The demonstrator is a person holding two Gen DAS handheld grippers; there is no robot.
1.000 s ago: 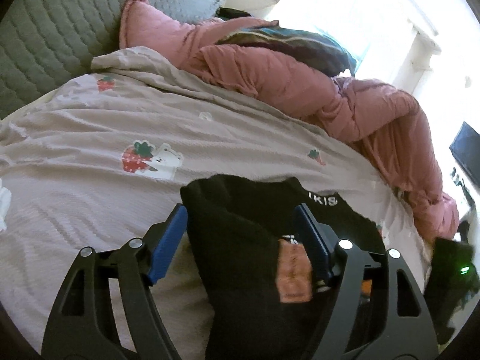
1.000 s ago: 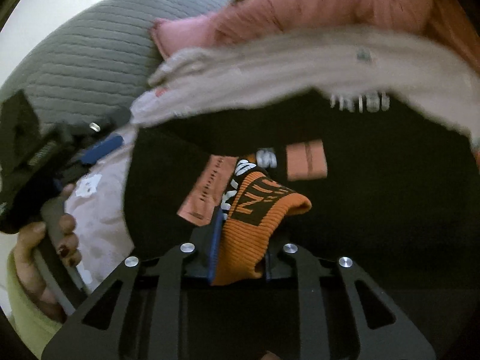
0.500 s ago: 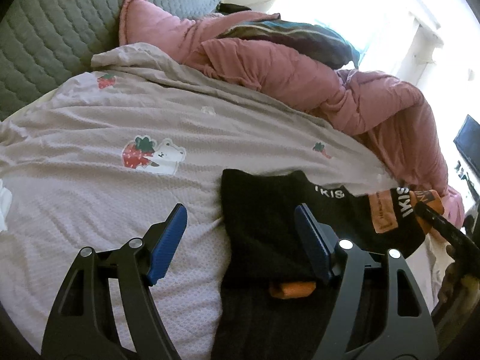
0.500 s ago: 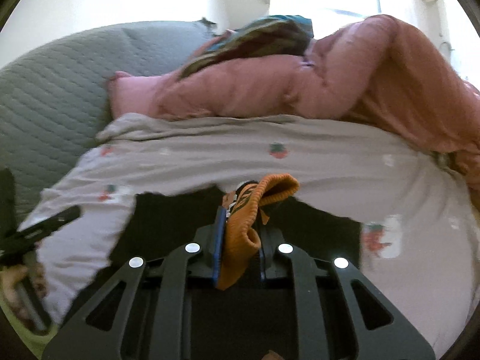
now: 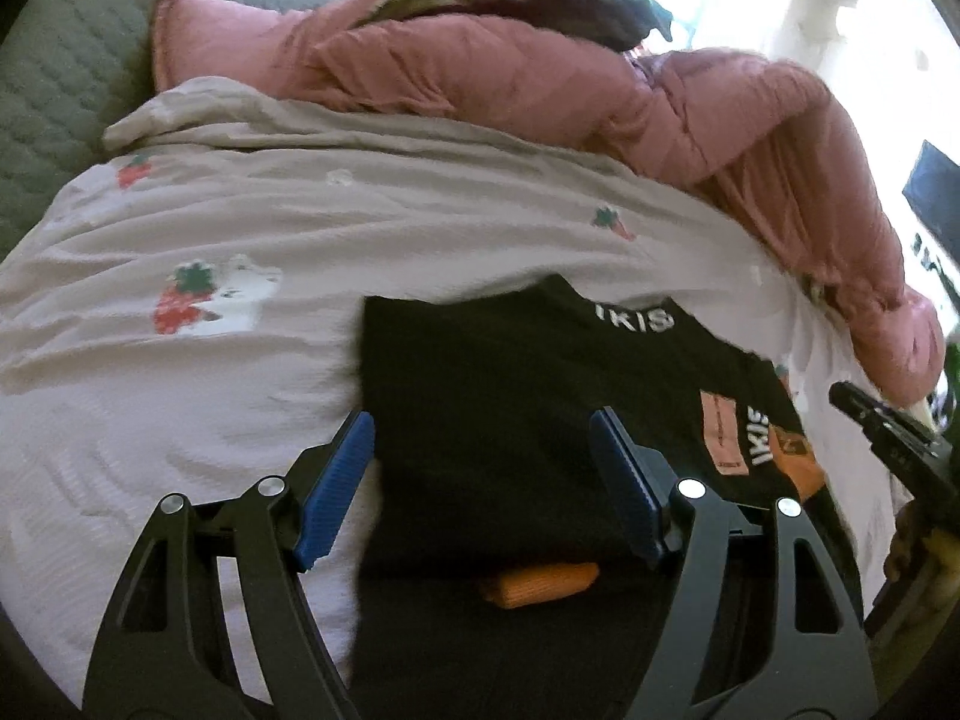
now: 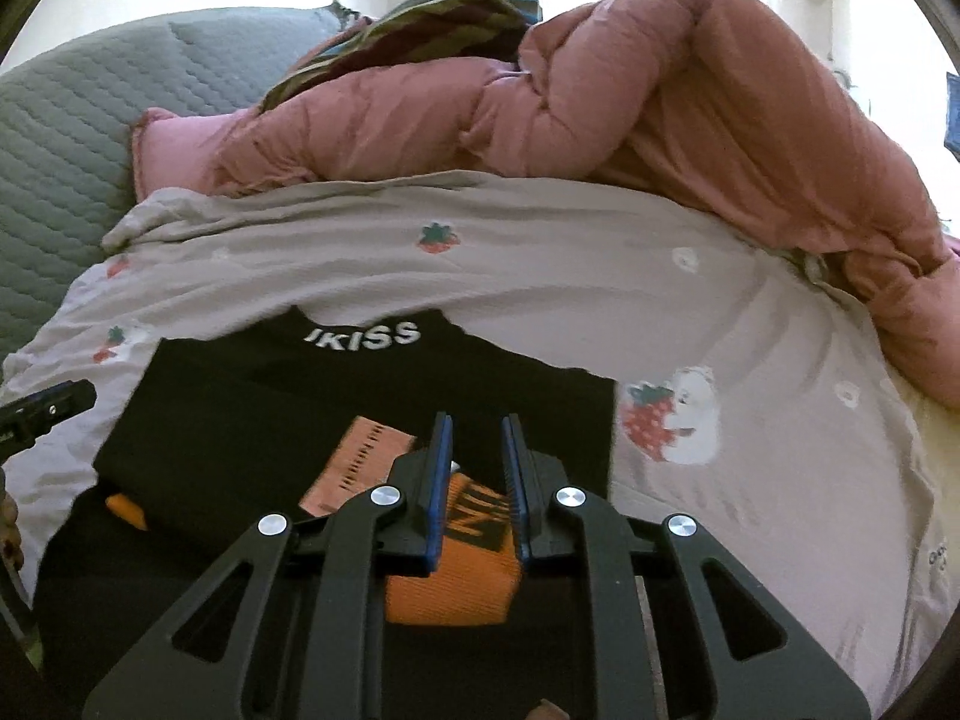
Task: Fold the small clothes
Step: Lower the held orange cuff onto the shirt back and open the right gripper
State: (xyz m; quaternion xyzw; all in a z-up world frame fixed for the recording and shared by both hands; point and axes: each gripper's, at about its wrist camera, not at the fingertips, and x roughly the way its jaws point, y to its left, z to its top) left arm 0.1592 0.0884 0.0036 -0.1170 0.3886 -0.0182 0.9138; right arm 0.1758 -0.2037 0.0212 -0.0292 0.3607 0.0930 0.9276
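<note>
Black garment (image 5: 510, 396) spread on strawberry-print sheet (image 5: 180, 228); both grippers over it.

Left gripper (image 5: 480, 468): jaws wide apart, nothing pinched; garment's left edge lies below and between the blue pads. Right gripper (image 6: 477, 468): jaws narrowly parted, nearly closed; the orange cuff (image 6: 456, 582) sits below and between them, whether pinched I cannot tell. Pink duvet (image 6: 660, 108) bunched ahead of both, beyond the sheet.

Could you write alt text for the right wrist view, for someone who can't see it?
A handheld gripper, fingers slightly apart, hovers over an orange cuff on a folded black garment lying on a strawberry-print sheet. A pink quilt is heaped behind.
</note>
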